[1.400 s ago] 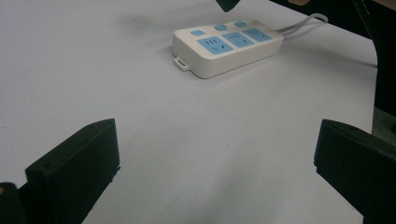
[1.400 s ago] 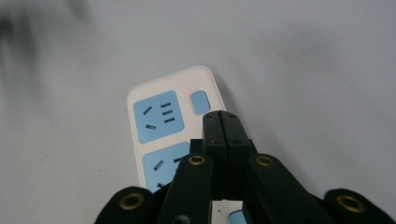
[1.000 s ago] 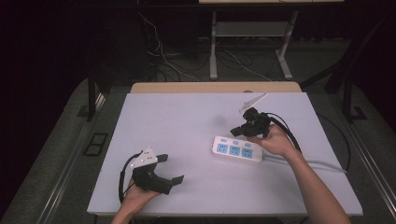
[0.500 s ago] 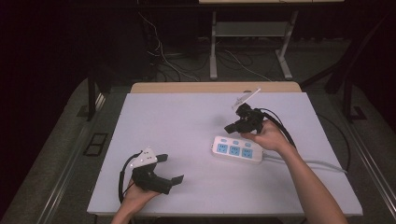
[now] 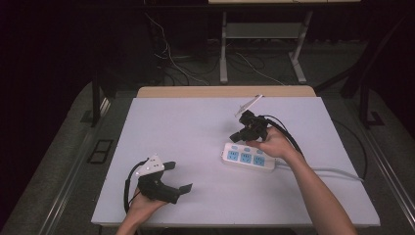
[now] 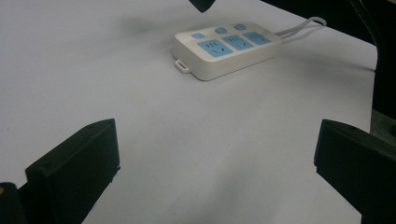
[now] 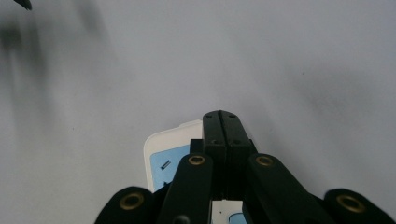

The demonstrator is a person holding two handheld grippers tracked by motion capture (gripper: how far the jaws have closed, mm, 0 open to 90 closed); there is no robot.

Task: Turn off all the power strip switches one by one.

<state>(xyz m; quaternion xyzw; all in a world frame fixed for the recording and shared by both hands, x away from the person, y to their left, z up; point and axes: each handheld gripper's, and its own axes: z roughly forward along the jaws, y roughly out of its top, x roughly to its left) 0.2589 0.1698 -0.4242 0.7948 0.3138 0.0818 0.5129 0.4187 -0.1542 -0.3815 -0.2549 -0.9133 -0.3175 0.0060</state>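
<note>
A white power strip (image 5: 248,158) with blue sockets lies on the right half of the white table (image 5: 186,127), its cable trailing off to the right. My right gripper (image 5: 237,136) hovers just above the strip's far left end, jaws pressed together with nothing between them. In the right gripper view the shut jaws (image 7: 221,122) point past the strip's end (image 7: 163,156). My left gripper (image 5: 180,177) rests low near the table's front left, jaws wide apart and empty. From the left gripper view the power strip (image 6: 226,48) lies ahead, well beyond the open fingers (image 6: 77,163).
The table's wooden far edge (image 5: 225,91) borders a dark floor with loose cables (image 5: 171,58) and a metal stand (image 5: 259,34). The strip's white cable (image 5: 333,171) runs toward the table's right edge.
My right gripper has shifted a little to the left, over the strip's left end. The left gripper has stayed in place.
</note>
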